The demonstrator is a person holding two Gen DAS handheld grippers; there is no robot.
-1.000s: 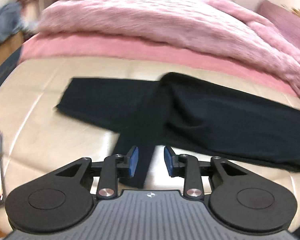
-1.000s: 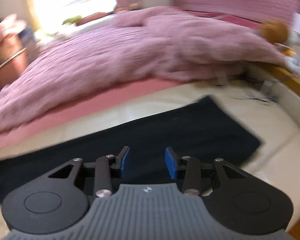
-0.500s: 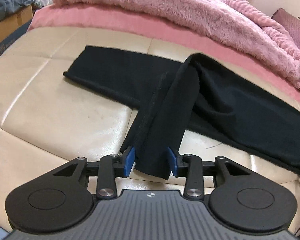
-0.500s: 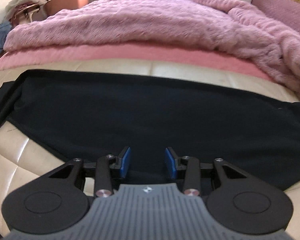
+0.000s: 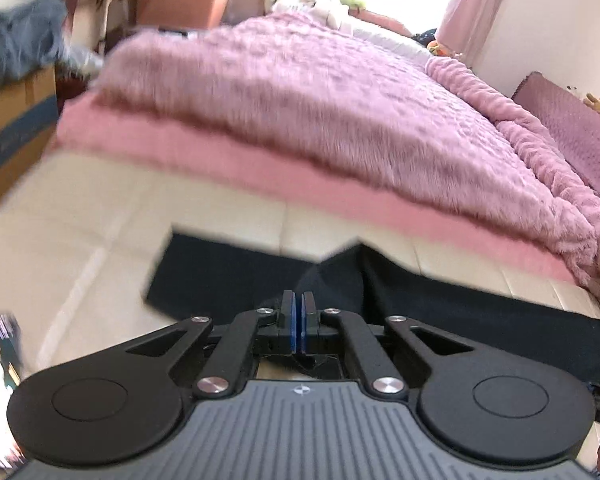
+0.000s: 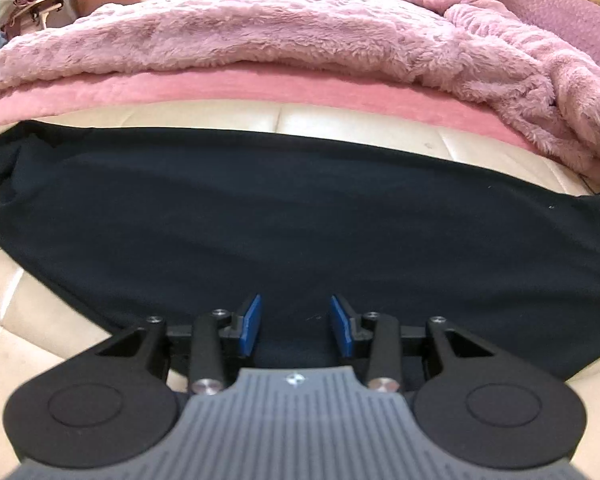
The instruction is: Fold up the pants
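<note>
Blurred by motion across most of the left wrist view: edges of the black pants (image 5: 228, 276) smeared, pink blanket (image 5: 300, 100) soft. Impossible to tell whether cloth sits between the left gripper (image 5: 299, 322) pads. Cut off at the left edge, an unreadable printed item (image 5: 0, 344).

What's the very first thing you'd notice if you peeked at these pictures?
The big fluffy pink blanket heaped across the bed at the back catches the eye first. In front of it, black pants lie spread on the cream cushion. The left gripper has its blue fingers pinched together on the pants' cloth, while the right gripper is open over them.
</note>
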